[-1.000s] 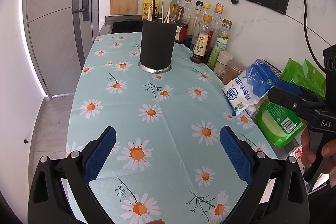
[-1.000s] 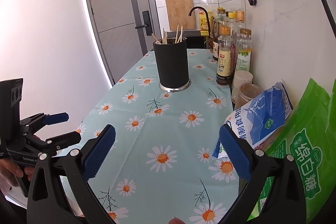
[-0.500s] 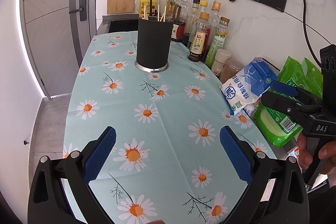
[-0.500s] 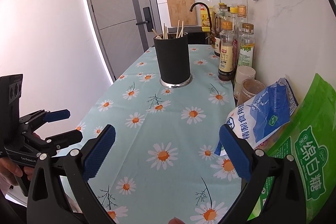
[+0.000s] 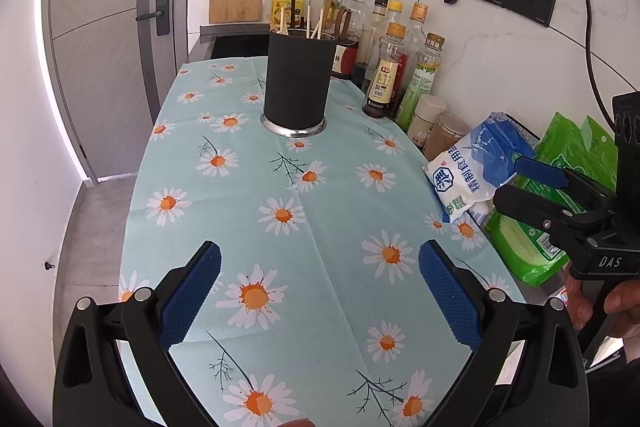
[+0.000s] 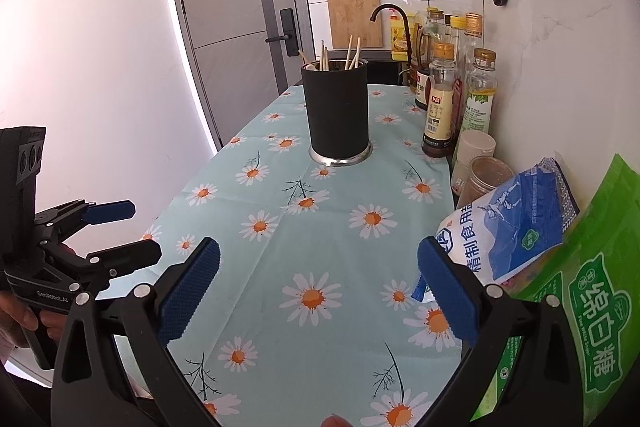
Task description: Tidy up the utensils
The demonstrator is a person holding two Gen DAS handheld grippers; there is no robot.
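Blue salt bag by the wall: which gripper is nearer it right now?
Right. The right gripper has its right finger just beside the blue salt bag; the left gripper hangs over the tablecloth, farther left.

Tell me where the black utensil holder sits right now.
In both wrist views the black utensil holder stands upright at the far end of the daisy tablecloth, just left of the row of sauce bottles and in front of the faucet.
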